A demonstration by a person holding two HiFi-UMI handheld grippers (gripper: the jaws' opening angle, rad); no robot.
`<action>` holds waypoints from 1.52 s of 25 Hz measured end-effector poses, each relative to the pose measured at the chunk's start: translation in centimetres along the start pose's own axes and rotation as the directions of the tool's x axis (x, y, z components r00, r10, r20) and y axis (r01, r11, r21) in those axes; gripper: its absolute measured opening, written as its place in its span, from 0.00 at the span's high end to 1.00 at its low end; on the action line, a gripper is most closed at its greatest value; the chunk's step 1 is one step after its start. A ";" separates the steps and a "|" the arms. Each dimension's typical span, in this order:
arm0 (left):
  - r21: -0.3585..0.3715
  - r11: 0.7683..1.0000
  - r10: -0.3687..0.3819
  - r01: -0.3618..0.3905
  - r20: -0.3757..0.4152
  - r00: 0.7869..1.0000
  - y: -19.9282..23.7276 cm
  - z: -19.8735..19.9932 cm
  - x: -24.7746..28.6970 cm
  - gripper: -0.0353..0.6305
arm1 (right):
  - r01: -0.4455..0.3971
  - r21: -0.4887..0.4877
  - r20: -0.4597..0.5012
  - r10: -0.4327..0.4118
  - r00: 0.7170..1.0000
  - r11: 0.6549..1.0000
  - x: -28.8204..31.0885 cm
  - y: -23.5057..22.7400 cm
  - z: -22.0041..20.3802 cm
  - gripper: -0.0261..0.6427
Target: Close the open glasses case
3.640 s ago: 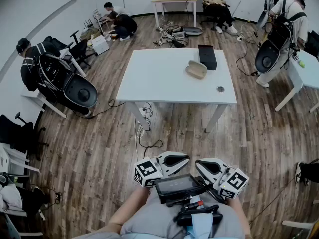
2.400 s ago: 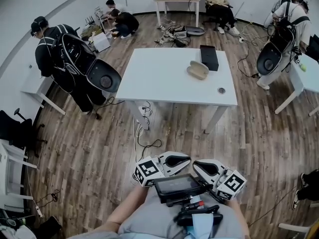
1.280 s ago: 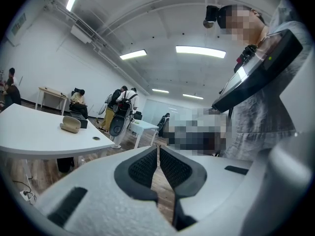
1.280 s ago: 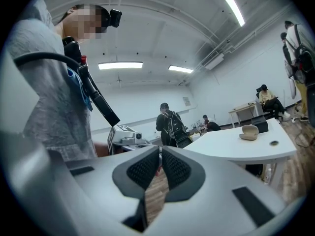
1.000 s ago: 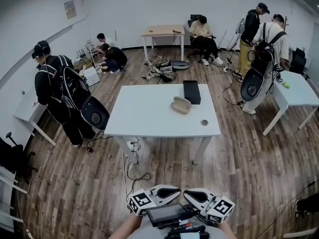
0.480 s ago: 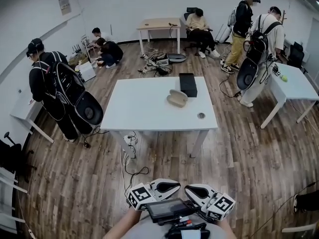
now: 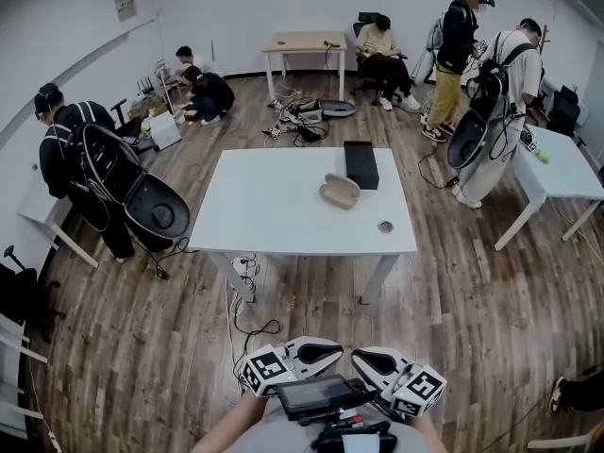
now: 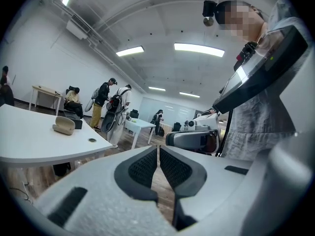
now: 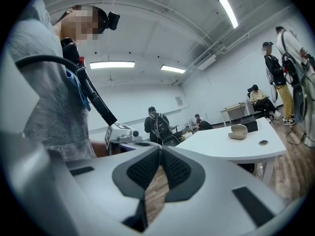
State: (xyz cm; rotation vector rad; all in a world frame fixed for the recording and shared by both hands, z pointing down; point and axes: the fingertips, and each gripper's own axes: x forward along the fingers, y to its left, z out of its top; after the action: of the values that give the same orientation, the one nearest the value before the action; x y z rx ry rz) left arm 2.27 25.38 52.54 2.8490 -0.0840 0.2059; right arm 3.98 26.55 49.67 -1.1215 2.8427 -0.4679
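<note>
Glasses case (image 7: 340, 192) on table (image 7: 274, 220); wall notice (image 7: 124, 2) unreadable.

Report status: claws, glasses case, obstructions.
Left claw shut, empty. Right claw shut, empty. Glasses case on white table beside black box, out of reach. Cables on floor near table.

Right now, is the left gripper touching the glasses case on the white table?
Apart. The head view shows the left gripper low in the frame, with wooden floor between it and the white table where the glasses case lies.
</note>
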 end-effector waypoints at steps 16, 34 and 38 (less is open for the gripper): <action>-0.009 1.000 0.012 -0.012 0.016 1.000 9.7 3.8 -0.6 0.91 | 0.005 0.017 0.015 -0.005 1.000 1.000 7.0 -6.8 3.1 0.91; -0.021 1.000 0.000 0.001 0.062 0.998 24.0 7.9 -4.6 0.91 | 0.039 -0.004 0.039 -0.039 0.998 0.999 19.9 -13.4 7.7 0.91; -0.039 0.999 -0.022 0.025 0.067 0.997 25.9 8.1 -3.7 0.91 | 0.045 -0.007 0.020 -0.045 0.999 0.999 21.0 -14.8 7.6 0.91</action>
State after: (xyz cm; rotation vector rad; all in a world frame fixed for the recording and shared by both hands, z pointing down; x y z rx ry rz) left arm -2.28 -1.64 51.45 2.8161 -0.0677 0.1030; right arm -0.55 0.17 48.13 -1.1868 2.8099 -0.4456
